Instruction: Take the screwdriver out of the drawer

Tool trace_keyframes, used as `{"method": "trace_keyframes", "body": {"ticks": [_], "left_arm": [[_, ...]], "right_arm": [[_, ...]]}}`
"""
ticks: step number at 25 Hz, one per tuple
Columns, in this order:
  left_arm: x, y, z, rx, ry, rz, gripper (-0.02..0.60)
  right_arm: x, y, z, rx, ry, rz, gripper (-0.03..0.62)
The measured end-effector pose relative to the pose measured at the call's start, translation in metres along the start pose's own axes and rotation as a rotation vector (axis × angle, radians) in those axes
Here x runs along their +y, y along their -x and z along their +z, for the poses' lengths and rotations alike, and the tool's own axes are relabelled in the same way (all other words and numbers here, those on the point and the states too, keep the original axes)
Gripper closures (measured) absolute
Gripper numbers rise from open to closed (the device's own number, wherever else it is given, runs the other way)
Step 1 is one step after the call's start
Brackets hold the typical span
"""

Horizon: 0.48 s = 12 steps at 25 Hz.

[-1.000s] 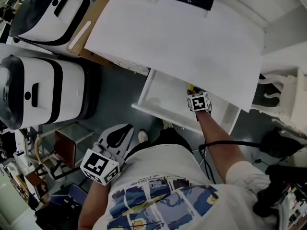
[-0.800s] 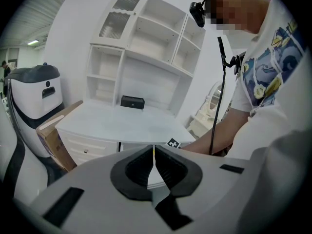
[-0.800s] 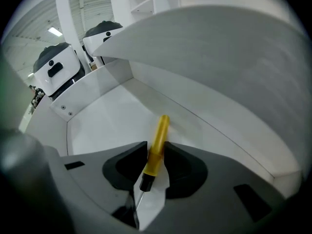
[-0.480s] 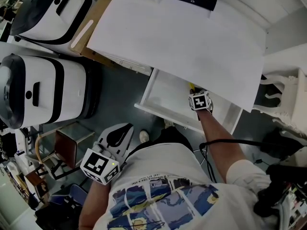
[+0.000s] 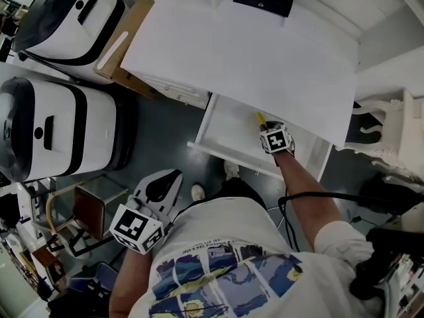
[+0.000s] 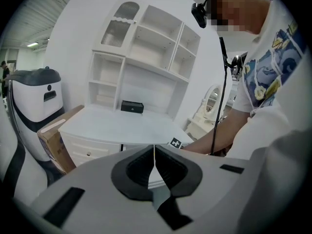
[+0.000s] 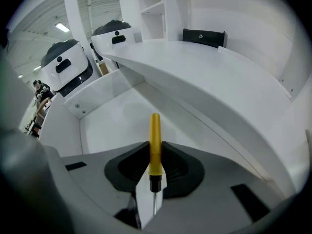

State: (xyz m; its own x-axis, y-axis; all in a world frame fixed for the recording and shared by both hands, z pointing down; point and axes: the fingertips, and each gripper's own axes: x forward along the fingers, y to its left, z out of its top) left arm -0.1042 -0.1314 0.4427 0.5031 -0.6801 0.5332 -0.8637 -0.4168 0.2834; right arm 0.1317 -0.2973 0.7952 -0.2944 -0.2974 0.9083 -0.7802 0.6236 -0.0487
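Closing over the last second, the right tongs (image 7: 155, 151) now pinch the screwdriver (image 7: 155, 138) between their dark, ridged pads. In the head view slightly more of its yellow handle shows past the marker cube than before, while the left tongs (image 6: 154, 152) have barely shifted. That handle is a smooth, slim plastic cylinder with a rounded end pointing away from the right tongs. A black collar and a thin metal shaft run back between the jaws. It hangs within the open drawer (image 7: 97, 96), a shallow white box with matt painted walls and two screw heads in its side wall, just ahead of and below the tips. Above and beyond them juts the flat white worktop (image 7: 209, 77), carrying a small black box (image 7: 204, 37). The left tongs are pressed together, pad on pad, well apart from the drawer.
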Motion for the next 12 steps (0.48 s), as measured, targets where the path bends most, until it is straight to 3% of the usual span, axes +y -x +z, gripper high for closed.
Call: {"method": "trace_keyframes", "body": {"ticks": [12], "left_arm": [[0.004, 0.039, -0.009, -0.074, -0.020, -0.055, 0.567]], "right_arm": [[0.043, 0.054, 0.018, -0.057, 0.054, 0.034, 0.502]]}}
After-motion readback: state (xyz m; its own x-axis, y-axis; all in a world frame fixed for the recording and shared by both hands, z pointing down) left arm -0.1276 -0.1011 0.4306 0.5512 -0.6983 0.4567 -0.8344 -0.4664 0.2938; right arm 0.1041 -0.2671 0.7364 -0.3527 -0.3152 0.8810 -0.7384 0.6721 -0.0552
